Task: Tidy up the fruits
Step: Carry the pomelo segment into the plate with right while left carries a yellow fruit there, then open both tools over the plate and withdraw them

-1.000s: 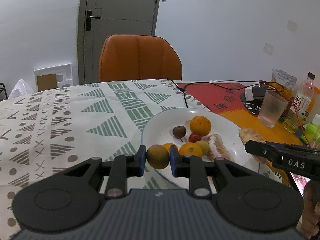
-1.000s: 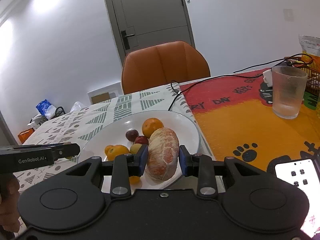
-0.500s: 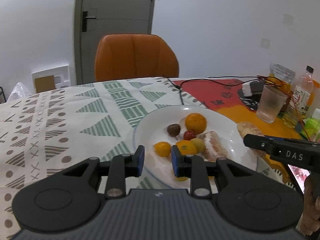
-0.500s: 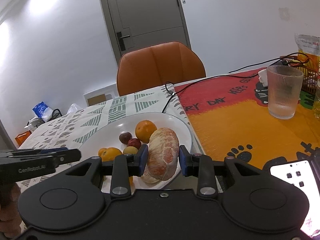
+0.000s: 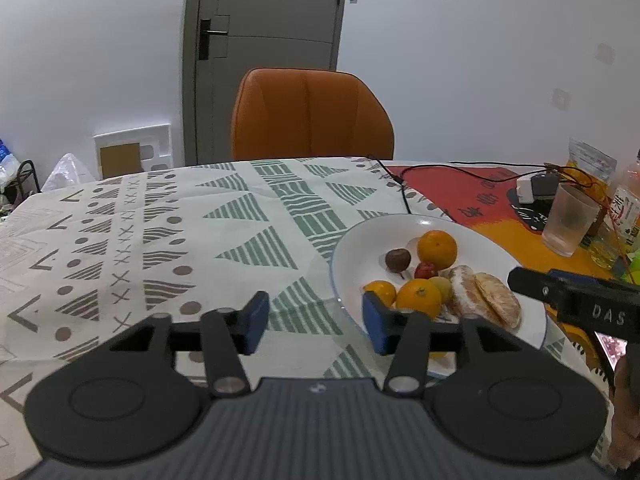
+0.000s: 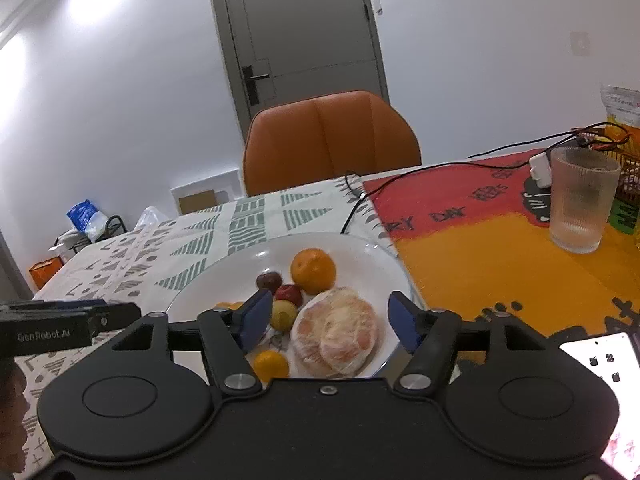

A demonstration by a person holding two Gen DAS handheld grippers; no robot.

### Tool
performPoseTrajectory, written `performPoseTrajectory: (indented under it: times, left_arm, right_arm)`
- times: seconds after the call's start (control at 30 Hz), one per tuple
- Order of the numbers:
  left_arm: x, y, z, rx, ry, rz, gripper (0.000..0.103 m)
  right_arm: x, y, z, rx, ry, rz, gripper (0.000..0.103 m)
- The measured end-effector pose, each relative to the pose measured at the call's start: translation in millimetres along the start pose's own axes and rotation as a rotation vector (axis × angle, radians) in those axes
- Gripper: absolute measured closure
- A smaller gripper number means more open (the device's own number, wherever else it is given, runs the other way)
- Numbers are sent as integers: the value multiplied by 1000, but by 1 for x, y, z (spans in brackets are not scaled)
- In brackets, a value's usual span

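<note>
Both tools low over the table, right tool [image 6: 326, 320] and left tool [image 5: 316, 320] freshly spread (nothing pinched).

The left gripper [image 5: 314, 322] points forward and somewhat downward, its blue-padded jaws having just been opening; they stand apart with nothing between them. The right gripper [image 6: 328, 320] is tilted down in much the same way, and its jaws too have just been opening, the pads clear of what lies between them. Each gripper's black body shows at the edge of the other's view, with part of a hand [image 5: 626, 412] holding the right gripper's handle.
</note>
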State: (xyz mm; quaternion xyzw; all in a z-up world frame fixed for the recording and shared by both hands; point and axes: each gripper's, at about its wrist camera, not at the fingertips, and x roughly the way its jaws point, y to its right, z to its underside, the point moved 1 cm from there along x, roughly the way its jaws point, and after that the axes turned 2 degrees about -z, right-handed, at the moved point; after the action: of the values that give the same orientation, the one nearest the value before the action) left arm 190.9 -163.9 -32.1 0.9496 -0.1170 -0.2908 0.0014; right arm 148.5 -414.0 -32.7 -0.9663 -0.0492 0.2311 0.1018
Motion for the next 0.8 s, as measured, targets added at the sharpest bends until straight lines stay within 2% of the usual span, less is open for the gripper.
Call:
performPoseTrajectory:
  times: [0.13, 0.2, 0.3, 0.6, 0.8]
  left_arm:
    - [-6, -7, 1, -11, 7, 3, 40]
    - [-10, -11, 1, -21, 12, 7, 30]
    - [-17, -17, 2, -29, 19, -17, 22]
    - [-35, -40, 9, -49, 10, -51, 13]
    - [-47, -54, 11, -68, -5, -77, 8]
  right_arm:
    - [0, -4, 2, 4, -21, -8, 37]
    - [-1, -7, 3, 2, -24, -11, 36]
    - [-3, -14, 1, -1, -23, -19, 35]
    - [-12, -37, 1, -21, -20, -53, 26]
    - [-16, -50, 2, -22, -25, -78, 14]
